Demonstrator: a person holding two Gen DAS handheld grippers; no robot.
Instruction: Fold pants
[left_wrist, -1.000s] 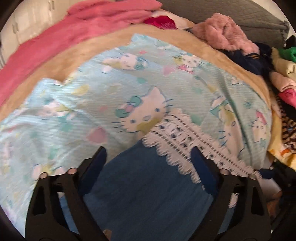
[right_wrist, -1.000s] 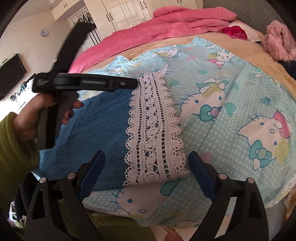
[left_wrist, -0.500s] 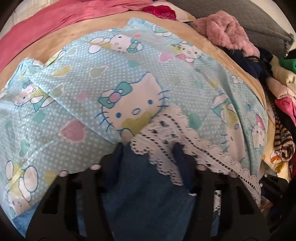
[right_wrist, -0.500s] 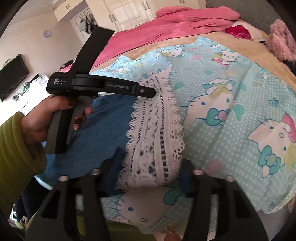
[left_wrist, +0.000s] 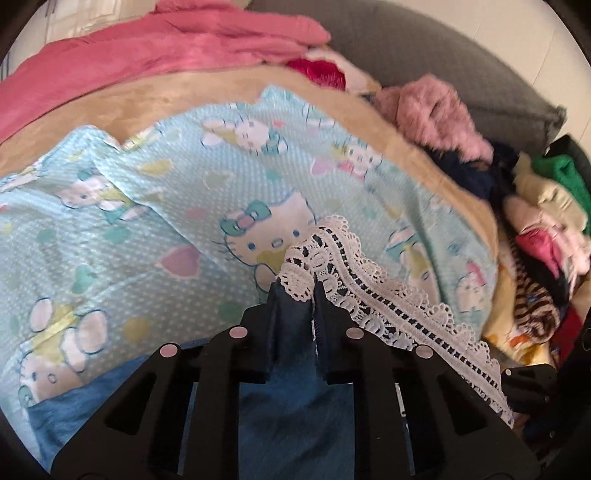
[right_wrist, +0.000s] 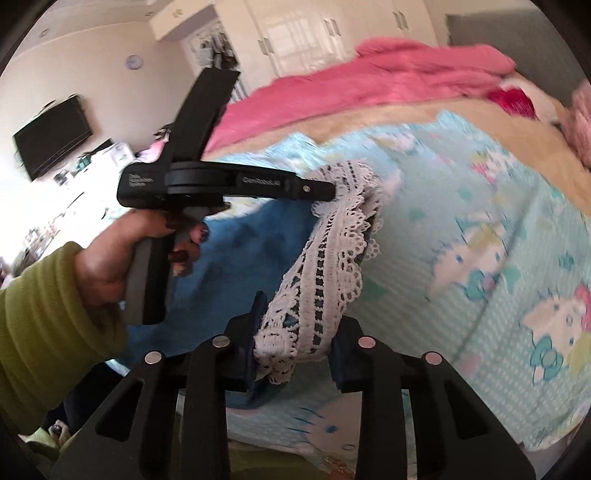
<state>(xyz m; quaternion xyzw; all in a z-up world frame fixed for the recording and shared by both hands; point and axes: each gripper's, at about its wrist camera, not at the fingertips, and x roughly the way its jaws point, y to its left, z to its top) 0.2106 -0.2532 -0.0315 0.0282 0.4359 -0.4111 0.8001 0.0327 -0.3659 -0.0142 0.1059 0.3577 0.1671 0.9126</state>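
On the bed, over the pale blue cartoon sheet (left_wrist: 155, 206): blue pants (right_wrist: 236, 258) lie near the front edge, white lace hem (left_wrist: 373, 291) lifted off the sheet. Clothes heap (left_wrist: 539, 229) along the right edge. Left gripper (left_wrist: 295, 291) pinches the hem's far corner, jaws pressed onto cloth. Right gripper (right_wrist: 295, 343) pinches the near corner. Hem's long axis runs gripper to gripper; the pants body trails away leftward, behind both grips. Judgement: fold carries the hem toward that side, both ends moving level.
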